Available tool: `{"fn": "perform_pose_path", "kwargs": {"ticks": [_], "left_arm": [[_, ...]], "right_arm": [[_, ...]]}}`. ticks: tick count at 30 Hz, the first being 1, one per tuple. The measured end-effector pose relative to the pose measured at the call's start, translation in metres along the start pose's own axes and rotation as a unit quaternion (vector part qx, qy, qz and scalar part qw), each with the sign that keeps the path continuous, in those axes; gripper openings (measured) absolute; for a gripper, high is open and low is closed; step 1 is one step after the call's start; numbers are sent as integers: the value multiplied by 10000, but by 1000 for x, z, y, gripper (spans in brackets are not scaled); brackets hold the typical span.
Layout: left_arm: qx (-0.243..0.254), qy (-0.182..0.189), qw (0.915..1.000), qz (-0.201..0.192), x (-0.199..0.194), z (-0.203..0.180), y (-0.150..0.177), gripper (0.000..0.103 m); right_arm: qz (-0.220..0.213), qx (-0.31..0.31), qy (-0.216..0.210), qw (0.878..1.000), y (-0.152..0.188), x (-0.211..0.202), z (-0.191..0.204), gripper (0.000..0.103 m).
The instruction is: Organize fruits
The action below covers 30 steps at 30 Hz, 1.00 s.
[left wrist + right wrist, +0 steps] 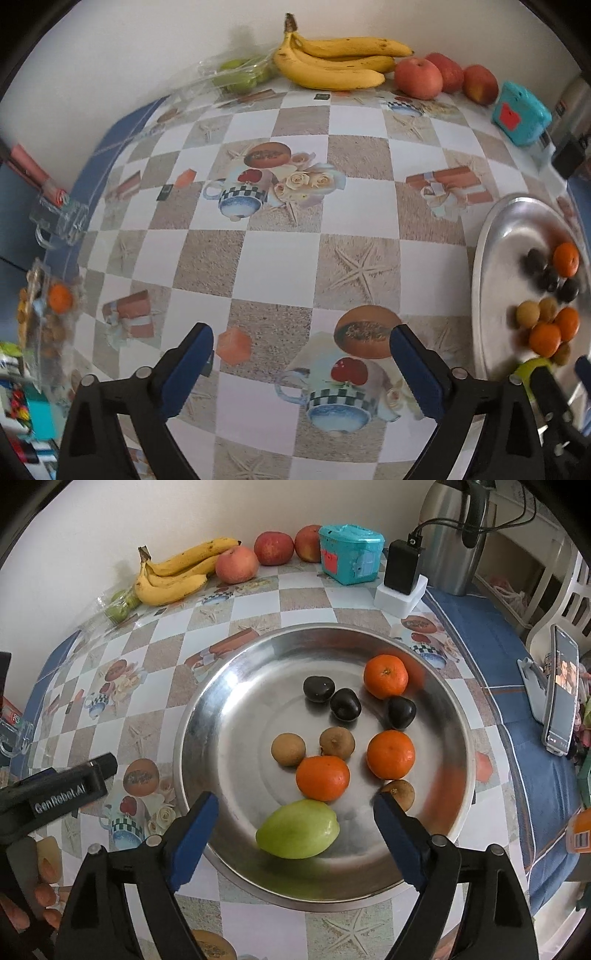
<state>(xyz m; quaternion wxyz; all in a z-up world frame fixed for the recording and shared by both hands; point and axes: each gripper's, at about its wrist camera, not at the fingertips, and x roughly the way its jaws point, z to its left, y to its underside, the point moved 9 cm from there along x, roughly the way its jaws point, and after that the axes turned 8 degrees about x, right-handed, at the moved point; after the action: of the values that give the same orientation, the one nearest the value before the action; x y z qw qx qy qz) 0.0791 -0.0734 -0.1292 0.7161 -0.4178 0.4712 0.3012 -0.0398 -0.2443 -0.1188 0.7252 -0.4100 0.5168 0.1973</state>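
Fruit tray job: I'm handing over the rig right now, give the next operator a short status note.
Left gripper: open, empty, over bare tablecloth left of the tray.
Right gripper: open, empty, over the green fruit, pads not touching it.
Steel tray holds three oranges, three dark plums, three small brown fruits and the green fruit.
Left, probably: bananas, three apples and bagged green fruit along the wall; a container with more fruit at the table's left edge.

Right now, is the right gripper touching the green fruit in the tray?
Apart. The right wrist view shows the right gripper open, with bare tray between each finger and the green fruit.
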Motion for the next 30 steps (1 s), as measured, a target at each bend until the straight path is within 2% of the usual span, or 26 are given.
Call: {"fn": "perform_pose_path", "kwargs": {"ticks": [7,17,30], "left_arm": [[149,-145,9997,-87,-14,4,7,98],[347,54,9994,-66,-37,0,36,96],[99,174,9981,-581,-74,18,49,95]], "right_arm": [[-103,-5,-86,9999,4,-7,4,87],[-150,-97,-93,9998,20,-23,9,87],[-627,-66,-87,9980,20,-58,12,87]]}}
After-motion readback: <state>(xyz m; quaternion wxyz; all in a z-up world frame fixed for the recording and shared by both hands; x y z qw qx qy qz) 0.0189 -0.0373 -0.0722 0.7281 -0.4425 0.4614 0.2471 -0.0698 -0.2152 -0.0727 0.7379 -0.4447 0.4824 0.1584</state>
